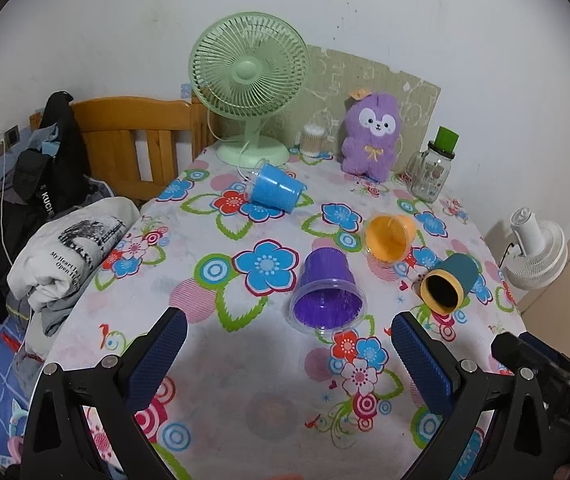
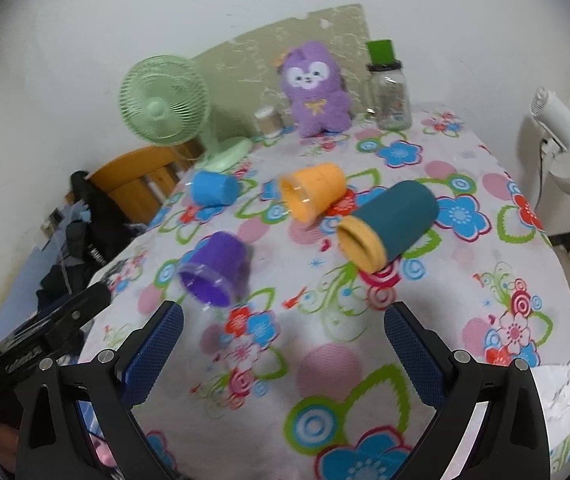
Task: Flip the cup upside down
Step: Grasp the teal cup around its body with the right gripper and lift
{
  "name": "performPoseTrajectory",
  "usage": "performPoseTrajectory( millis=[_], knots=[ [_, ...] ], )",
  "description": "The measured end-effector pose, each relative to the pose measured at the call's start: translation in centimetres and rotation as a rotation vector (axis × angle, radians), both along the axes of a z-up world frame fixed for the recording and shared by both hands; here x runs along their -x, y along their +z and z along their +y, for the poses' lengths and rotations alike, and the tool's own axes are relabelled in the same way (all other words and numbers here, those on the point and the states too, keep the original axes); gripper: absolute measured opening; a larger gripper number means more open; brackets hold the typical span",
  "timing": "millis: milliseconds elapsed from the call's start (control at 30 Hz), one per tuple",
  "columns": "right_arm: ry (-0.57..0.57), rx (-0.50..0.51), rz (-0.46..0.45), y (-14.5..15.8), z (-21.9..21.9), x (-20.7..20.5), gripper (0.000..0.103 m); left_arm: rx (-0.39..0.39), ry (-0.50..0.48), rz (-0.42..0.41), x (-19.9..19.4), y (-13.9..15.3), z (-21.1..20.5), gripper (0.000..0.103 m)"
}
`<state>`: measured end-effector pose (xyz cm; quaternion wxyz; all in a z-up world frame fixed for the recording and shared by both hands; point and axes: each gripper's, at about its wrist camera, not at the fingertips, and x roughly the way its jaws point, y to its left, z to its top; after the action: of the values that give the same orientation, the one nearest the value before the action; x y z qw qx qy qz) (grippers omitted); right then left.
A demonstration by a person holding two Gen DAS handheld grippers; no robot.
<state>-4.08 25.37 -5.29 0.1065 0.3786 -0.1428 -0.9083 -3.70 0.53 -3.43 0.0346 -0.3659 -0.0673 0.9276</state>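
Several cups lie on their sides on the flowered tablecloth [image 1: 221, 336]. A purple cup [image 1: 327, 294] [image 2: 216, 274] lies nearest, mouth toward me. An orange cup [image 1: 389, 237] [image 2: 312, 196], a teal cup with a yellow rim [image 1: 449, 283] [image 2: 389, 226] and a blue cup [image 1: 275, 193] [image 2: 213, 188] lie further off. My left gripper [image 1: 289, 344] is open and empty, just short of the purple cup. My right gripper [image 2: 283, 340] is open and empty, in front of the purple and teal cups. The left gripper also shows in the right wrist view [image 2: 45, 336].
At the back stand a green fan [image 1: 249, 80], a purple plush toy [image 1: 371, 136], a glass jar with a green lid [image 1: 431, 168] and a cotton swab tub [image 1: 312, 140]. Clothes [image 1: 65, 248] and a wooden chair [image 1: 133, 140] are left of the table. A white fan [image 1: 537, 248] is on the right.
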Motion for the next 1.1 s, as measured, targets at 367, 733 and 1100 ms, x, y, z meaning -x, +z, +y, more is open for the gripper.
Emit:
performPoseTrajectory(
  millis=[367,733,1100],
  knots=[
    [-0.227,-0.004,-0.132,-2.8,6.0,8.7,0.102,0.051,-0.123,-0.034,6.9,-0.6,3.6,0.103],
    [-0.275,0.101,-0.294,-7.0,7.9,14.9,0.102,0.044,-0.147,-0.076,10.4,-2.1,5.6,0.103],
    [-0.289,0.091,-0.324,-8.2,7.6,16.5,0.102,0.073,-0.202,-0.11,13.0,-3.0,7.1,0.103]
  ],
)
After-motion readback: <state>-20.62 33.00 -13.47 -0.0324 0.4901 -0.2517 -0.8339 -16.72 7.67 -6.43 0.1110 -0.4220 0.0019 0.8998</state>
